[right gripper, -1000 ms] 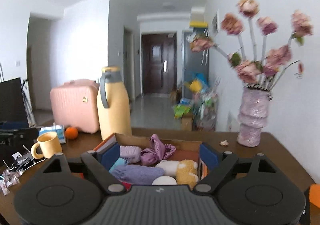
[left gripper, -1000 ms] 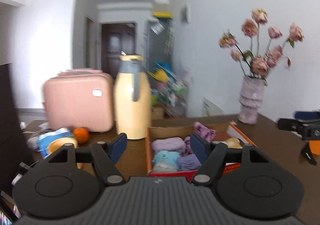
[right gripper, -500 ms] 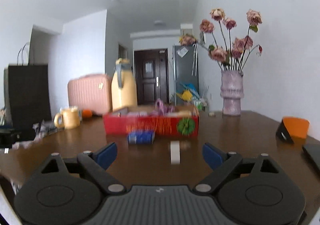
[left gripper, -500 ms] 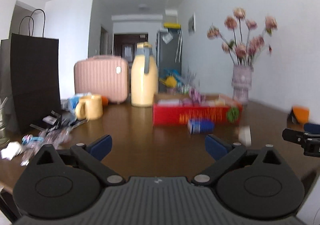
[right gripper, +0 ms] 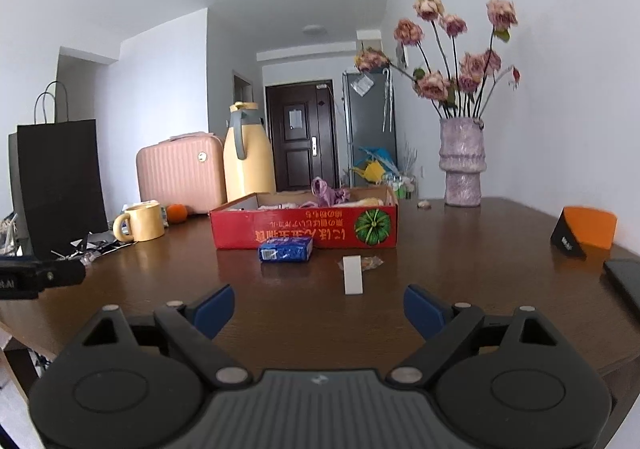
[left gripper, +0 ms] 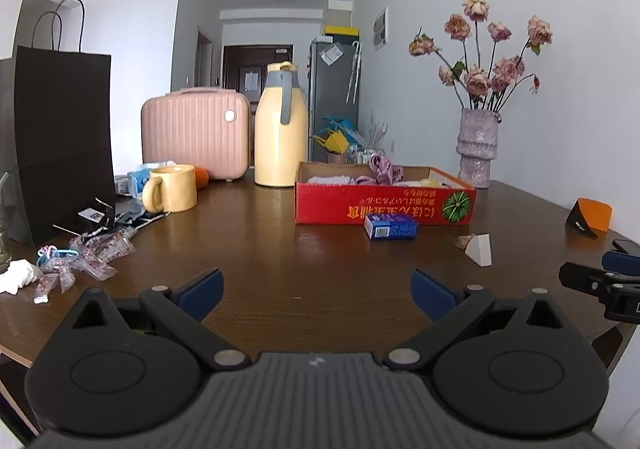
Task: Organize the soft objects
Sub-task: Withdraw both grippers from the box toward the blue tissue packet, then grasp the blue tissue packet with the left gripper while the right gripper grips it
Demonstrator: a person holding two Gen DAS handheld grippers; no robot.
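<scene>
A red cardboard box (left gripper: 384, 204) (right gripper: 304, 227) stands on the brown table (left gripper: 280, 249) and holds several soft items, with a purple cloth (left gripper: 382, 168) (right gripper: 328, 191) sticking up. A blue packet (left gripper: 391, 227) (right gripper: 285, 250) and a white wedge sponge (left gripper: 479, 249) (right gripper: 353, 274) lie on the table in front of the box. My left gripper (left gripper: 316, 295) is open and empty, low at the table's near edge. My right gripper (right gripper: 319, 307) is open and empty, likewise back from the box; its body shows at the right of the left wrist view (left gripper: 600, 283).
A yellow jug (left gripper: 281, 125), pink case (left gripper: 195, 133), yellow mug (left gripper: 172, 189) and orange (right gripper: 176, 213) stand left of the box. A black paper bag (left gripper: 60, 137) and candy wrappers (left gripper: 80, 261) lie at the left. A vase of flowers (left gripper: 478, 147), an orange stand (right gripper: 586, 231) and a phone (right gripper: 626, 281) are on the right.
Both grippers have pulled back and down from over the box to the table's near edge. Both stay open and empty.
</scene>
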